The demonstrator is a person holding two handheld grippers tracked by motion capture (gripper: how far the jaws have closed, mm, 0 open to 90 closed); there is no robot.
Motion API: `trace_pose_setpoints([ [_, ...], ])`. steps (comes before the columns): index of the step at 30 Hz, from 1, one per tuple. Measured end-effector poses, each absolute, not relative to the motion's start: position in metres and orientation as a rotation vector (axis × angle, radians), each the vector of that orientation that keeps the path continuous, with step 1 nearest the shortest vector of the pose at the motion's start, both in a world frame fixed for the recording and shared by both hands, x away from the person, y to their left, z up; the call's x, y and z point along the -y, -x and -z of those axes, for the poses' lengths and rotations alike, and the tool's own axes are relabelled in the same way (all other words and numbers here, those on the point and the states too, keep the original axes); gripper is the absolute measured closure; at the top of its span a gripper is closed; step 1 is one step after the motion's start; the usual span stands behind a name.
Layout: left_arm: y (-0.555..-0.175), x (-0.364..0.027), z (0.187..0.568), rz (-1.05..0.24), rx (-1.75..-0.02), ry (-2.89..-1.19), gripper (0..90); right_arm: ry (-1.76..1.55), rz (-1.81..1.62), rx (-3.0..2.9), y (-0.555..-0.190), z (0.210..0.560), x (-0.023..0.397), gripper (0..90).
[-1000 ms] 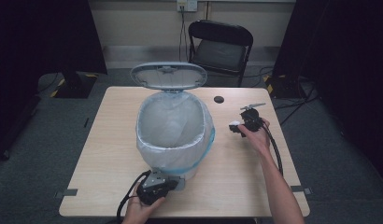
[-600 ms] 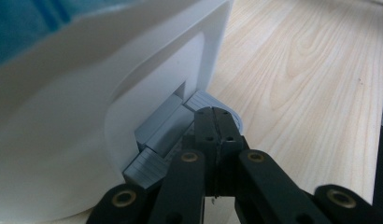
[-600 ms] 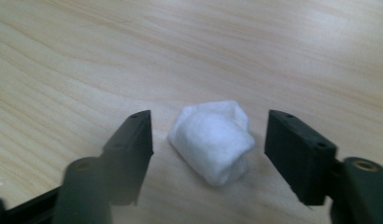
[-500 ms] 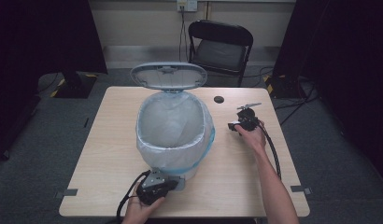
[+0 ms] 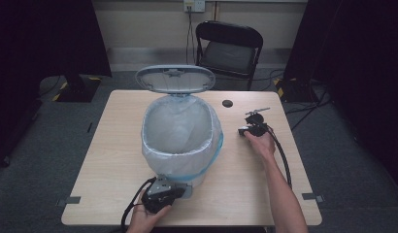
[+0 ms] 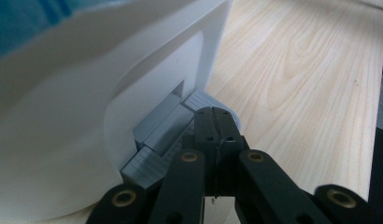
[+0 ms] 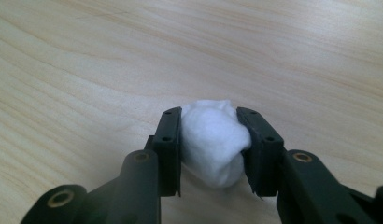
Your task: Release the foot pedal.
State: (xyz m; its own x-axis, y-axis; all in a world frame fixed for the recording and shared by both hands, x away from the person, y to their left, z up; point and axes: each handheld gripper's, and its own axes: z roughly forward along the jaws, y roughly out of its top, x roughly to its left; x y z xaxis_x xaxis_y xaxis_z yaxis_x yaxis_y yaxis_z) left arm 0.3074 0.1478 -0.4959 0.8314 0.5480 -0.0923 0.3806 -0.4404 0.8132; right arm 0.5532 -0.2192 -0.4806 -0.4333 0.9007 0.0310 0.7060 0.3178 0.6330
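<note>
**Observer:** Start with the high view. How far along are we?

**Operator:** I see the white bin standing mid-worktop, its lid tipped up toward the far edge and the liner bag open. My left gripper sits at the bin's foot near the near edge; my right gripper rests low toward the right edge, well apart from the bin. A small black cap lies near the far edge. So the bin is open and ready, but nothing has gone in that I can make out.

**Observer:** And the left gripper view?

**Operator:** My left fingers are pressed fully together, gripping nothing, their tips set on the grey pedal at the bin's base. I judge that pressing is what props the lid up.

**Observer:** The right gripper view?

**Operator:** Here my right fingers have just been closing, and they now squeeze a white cotton wad from both sides. It bulges between the pads and sits on or just above the worktop; I cannot tell whether it has lifted.

**Observer:** What is left?

**Operator:** The pick-up looks done, as I read it. I have yet to lift the wad, carry it over the rim, release it into the bag, then ease off the pedal so the lid drops.
</note>
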Motion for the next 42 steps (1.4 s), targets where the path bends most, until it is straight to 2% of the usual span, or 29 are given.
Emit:
trace_pose_setpoints([
  [7, -0.307, -0.147, 0.496, -0.230, -0.691, -2.084, 90.0, -1.478, -0.830, -2.232, -0.550, 0.478, 0.215, 67.4],
  [15, -0.307, -0.147, 0.496, -0.230, -0.692, -2.083, 90.0, -1.456, -0.907, -2.233, -0.540, 0.465, 0.215, 67.9],
  [30, -0.307, -0.147, 0.495, -0.233, -0.698, -2.087, 90.0, -1.374, -1.099, -2.212, -0.497, 0.433, 0.213, 68.1],
  [42, -0.307, -0.147, 0.495, -0.235, -0.703, -2.086, 90.0, -1.263, -1.261, -2.167, -0.460, 0.390, 0.209, 68.2],
])
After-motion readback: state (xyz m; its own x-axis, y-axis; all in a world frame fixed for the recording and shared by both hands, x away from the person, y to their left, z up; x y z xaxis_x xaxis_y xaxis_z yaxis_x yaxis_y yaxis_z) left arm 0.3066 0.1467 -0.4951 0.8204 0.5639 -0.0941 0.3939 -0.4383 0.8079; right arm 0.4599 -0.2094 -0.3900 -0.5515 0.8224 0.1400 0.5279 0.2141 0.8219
